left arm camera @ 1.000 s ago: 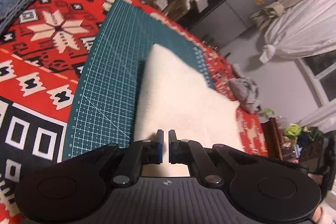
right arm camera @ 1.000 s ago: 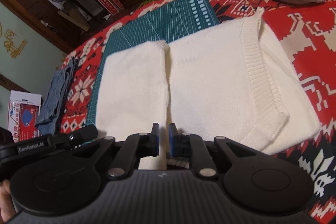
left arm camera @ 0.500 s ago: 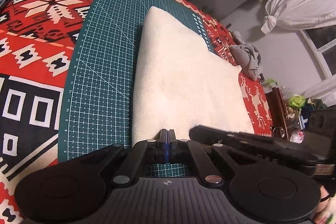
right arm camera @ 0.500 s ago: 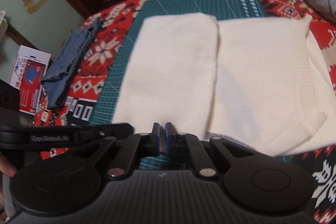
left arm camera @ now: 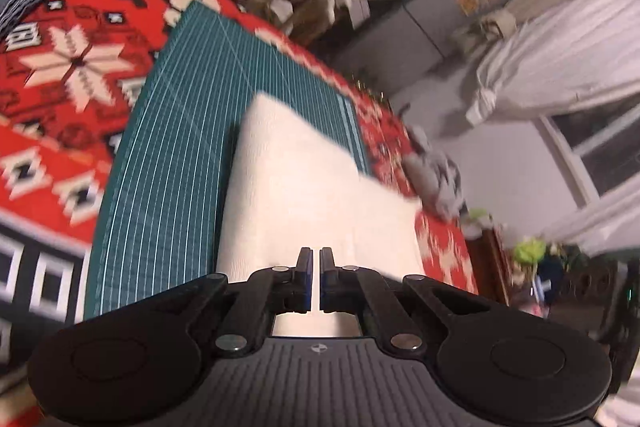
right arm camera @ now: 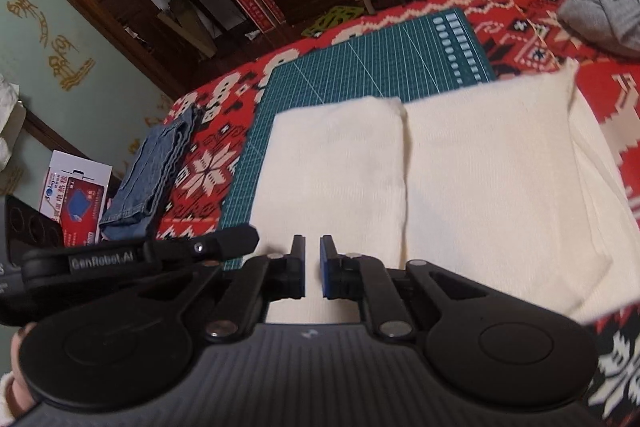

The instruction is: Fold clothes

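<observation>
Cream knit sweater (right arm camera: 440, 179) lying flat, partly on green gridded cutting mat (right arm camera: 380, 67), both sides folded inward and meeting at a centre seam. Remaining, by judgement: crosswise fold. Left gripper (left arm camera: 314, 277) and right gripper (right arm camera: 312, 265) slightly parted over near hem, pinching nothing.

Cream sweater (right arm camera: 472, 187) is soft ribbed knit (matt), folded jeans (right arm camera: 150, 175) coarse denim, cutting mat (left arm camera: 176, 163) smooth.
</observation>
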`<state>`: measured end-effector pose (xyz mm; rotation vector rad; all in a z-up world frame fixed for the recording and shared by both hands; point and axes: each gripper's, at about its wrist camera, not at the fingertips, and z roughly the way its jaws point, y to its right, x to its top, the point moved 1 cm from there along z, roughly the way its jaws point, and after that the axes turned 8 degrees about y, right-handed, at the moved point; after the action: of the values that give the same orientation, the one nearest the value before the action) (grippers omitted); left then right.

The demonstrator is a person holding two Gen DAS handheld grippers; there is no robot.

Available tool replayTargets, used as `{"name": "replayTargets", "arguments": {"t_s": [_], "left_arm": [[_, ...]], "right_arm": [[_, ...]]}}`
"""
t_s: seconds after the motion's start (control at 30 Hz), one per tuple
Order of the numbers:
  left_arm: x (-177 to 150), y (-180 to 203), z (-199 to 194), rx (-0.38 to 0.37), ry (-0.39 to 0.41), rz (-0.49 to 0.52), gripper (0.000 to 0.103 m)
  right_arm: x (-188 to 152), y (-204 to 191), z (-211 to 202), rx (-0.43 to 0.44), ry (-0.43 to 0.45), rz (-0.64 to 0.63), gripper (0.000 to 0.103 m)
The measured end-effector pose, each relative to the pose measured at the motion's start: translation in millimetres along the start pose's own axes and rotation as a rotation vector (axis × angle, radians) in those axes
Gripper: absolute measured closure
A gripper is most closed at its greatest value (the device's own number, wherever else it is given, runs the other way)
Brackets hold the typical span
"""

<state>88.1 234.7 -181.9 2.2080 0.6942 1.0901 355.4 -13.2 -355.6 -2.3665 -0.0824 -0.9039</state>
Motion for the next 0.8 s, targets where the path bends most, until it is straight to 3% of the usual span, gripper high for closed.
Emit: {"name": "replayTargets", "arguments": {"t_s": [0.13, 0.27, 0.33, 0.5, 0.57, 0.63, 0.8], "left_arm": [[13.4, -4.2, 19.8, 0.010, 0.031, -0.021, 0.102], [16.3, -17.3, 28.3, 0.033, 0.011, -0.033, 0.101], [15.7, -23.8, 30.8, 0.041, -0.006, -0.044, 0.100], [16.5, -29.3, 29.1, 0.023, -0.003, -0.081, 0.101], [19.2, -26.6, 26.1, 0.015, 0.020, -0.065, 0.101], [24.8, -26.1, 24.6, -0.003, 0.041, -0.073, 0.101], [42.0, -30.9, 31.3, -0.031, 0.077, -0.120, 0.101]], "right_arm": [[3.6, 0.4, 25.5, 0.031, 0.033, 0.047, 0.093], [3.2, 1.4, 42.2, 0.022, 0.022, 0.029, 0.094], [0.3, 6.0, 48.7, 0.001, 0.001, 0.027, 0.103], [4.6, 19.3, 47.8, -0.026, -0.011, 0.102, 0.103], [8.5, 21.5, 45.1, -0.033, 0.014, 0.117, 0.103], [14.0, 21.9, 45.2, -0.031, 0.038, 0.116, 0.095], [31.6, 25.6, 49.0, -0.017, 0.097, 0.128, 0.095]]}}
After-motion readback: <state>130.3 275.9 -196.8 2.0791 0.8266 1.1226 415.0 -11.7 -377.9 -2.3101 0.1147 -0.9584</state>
